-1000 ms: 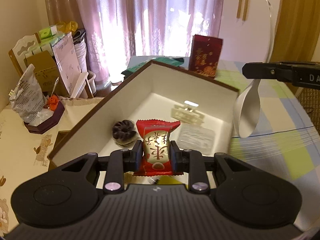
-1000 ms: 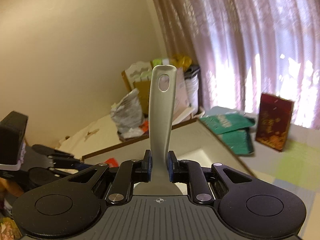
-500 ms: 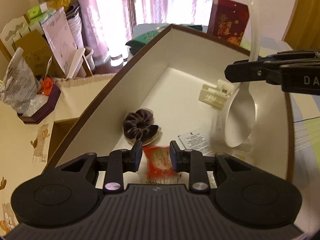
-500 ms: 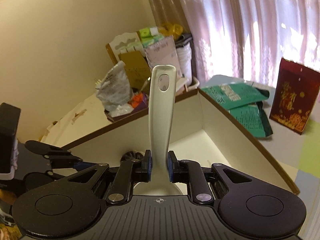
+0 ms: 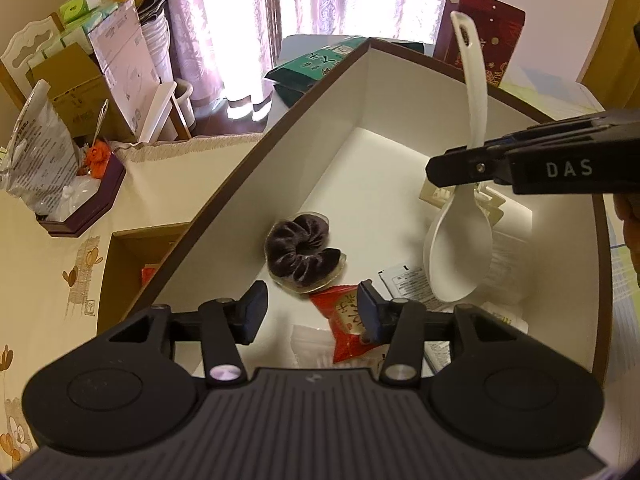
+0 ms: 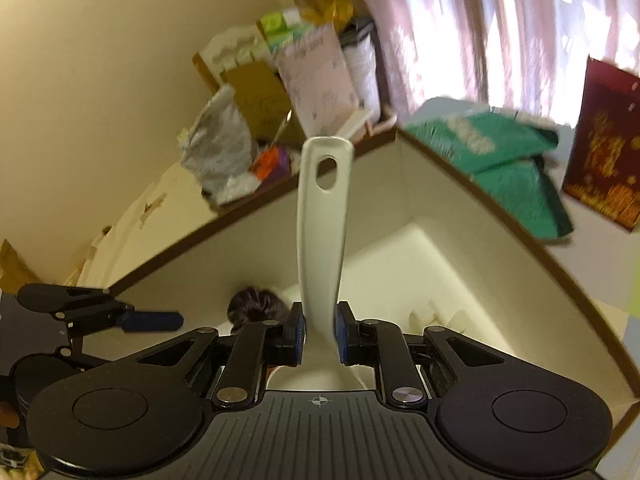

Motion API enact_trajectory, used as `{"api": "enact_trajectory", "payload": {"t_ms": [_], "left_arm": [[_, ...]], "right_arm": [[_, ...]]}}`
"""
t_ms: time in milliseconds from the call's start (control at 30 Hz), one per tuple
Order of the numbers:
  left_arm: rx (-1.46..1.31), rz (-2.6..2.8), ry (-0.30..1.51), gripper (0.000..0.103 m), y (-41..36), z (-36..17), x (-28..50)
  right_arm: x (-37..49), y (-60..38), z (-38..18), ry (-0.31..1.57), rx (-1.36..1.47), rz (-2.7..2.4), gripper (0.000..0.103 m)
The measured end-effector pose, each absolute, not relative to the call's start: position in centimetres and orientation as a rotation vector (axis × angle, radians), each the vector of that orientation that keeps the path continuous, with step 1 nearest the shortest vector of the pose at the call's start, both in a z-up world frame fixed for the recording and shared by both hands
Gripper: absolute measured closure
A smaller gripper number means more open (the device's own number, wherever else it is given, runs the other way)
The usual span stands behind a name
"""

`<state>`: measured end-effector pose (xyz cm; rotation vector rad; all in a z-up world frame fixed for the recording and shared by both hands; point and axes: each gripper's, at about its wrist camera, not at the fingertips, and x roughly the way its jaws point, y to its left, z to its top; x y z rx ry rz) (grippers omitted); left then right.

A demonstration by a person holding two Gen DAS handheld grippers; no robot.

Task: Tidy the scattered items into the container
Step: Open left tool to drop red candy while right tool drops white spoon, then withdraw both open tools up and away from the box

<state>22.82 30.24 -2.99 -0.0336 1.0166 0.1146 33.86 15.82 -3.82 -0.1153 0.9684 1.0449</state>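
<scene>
box (image 5: 256,152) with brown rim and white inner walls sits open on the table (image 5: 44,264), filling the centre of both views. inside it, on the white floor: a dark scrunchie (image 5: 302,258) near the left wall, a red packet (image 5: 346,322) just in front of the scrunchie, a white printed sachet (image 5: 404,282) beside the packet, a clear wrapper (image 5: 312,346) under the packet's near end, and a cream clip (image 5: 434,196) toward the far right side, partly hidden.

left gripper (image 5: 312,312) is above the near end of the box, pointing steeply down. its jaws are opening. the red packet lies between them on the box floor; its right edge is at or behind the right pad, and the left pad stands clear of it. contact at the right pad cannot be confirmed.

right gripper (image 6: 320,338) is clamped on the neck of a white spoon (image 5: 460,248). in the right wrist view the spoon handle rises upright from between the pads, hanging hole at the top. in the left wrist view the spoon bowl hangs below the pads, inside the box, above the sachet; whether it touches the floor cannot be told.

outside the box: green bags (image 6: 492,148) and a dark red bag (image 6: 604,148) beyond the far corner, stacked cartons (image 5: 80,92) and a foil bag (image 5: 36,160) to the left, curtains (image 5: 240,8) behind.
</scene>
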Motion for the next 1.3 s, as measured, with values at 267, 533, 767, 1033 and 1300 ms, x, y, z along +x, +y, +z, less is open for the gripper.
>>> {"api": "enact_trajectory", "payload": {"t_ms": [267, 533, 767, 1033, 1300], "left_arm": [[-0.031, 0.141, 1.023, 0.049, 30.6, -3.0, 23.2], [-0.027, 0.163, 1.025, 0.039, 30.4, -2.6, 23.0], [-0.035, 0.184, 1.021, 0.033, 30.0, -2.0, 22.1], [-0.042, 0.21, 0.992, 0.019, 28.8, -0.1, 20.4], [-0.043, 0.234, 0.958, 0.009, 26.9, 2.1, 18.6]], "right_arm": [[33.5, 15.2, -3.2, 0.916, -0.147, 1.023, 0.003], [32.8, 13.9, -2.5, 0.947, -0.155, 1.03, 0.002], [30.2, 12.1, -0.8, 0.887, -0.18, 1.057, 0.002], [26.9, 10.1, 0.8, 0.791, -0.246, 1.083, 0.002], [24.5, 8.2, 1.5, 0.747, -0.266, 1.045, 0.002]]}}
